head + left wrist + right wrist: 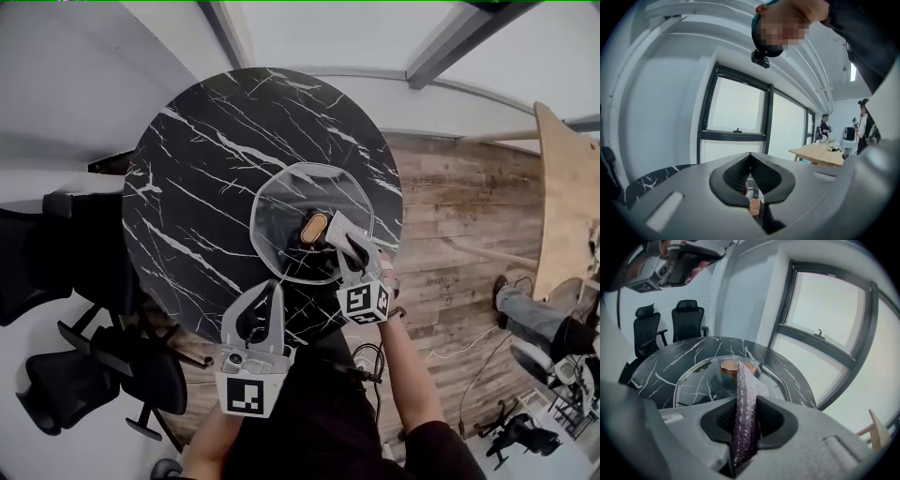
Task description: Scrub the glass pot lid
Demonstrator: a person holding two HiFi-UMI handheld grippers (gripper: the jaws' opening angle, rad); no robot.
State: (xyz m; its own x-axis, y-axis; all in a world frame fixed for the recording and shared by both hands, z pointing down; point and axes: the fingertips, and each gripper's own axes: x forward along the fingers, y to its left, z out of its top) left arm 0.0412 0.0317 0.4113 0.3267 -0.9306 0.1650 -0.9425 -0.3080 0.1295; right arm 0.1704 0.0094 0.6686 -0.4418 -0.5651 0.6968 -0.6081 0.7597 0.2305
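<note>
A glass pot lid (pixel 281 211) lies flat on the round black marble table (pixel 197 178), its copper-coloured knob (pixel 315 228) facing up. My right gripper (pixel 354 246) is shut on a silvery scrub cloth (pixel 343 228), which reaches over the lid next to the knob. In the right gripper view the cloth (pixel 745 394) stands up between the jaws of the right gripper (pixel 745 420), with the lid (pixel 701 376) and knob (pixel 736 366) just beyond. My left gripper (pixel 272 291) is shut and held above the lid's near rim. The left gripper (pixel 750 159) points up at a window.
Black office chairs (pixel 103 366) stand left of the table, also in the right gripper view (pixel 686 319). A wooden table (pixel 567 216) is at the far right with a seated person's legs (pixel 530 319) beside it. People (pixel 825 129) stand by that table. Cables (pixel 370 356) lie on the wooden floor.
</note>
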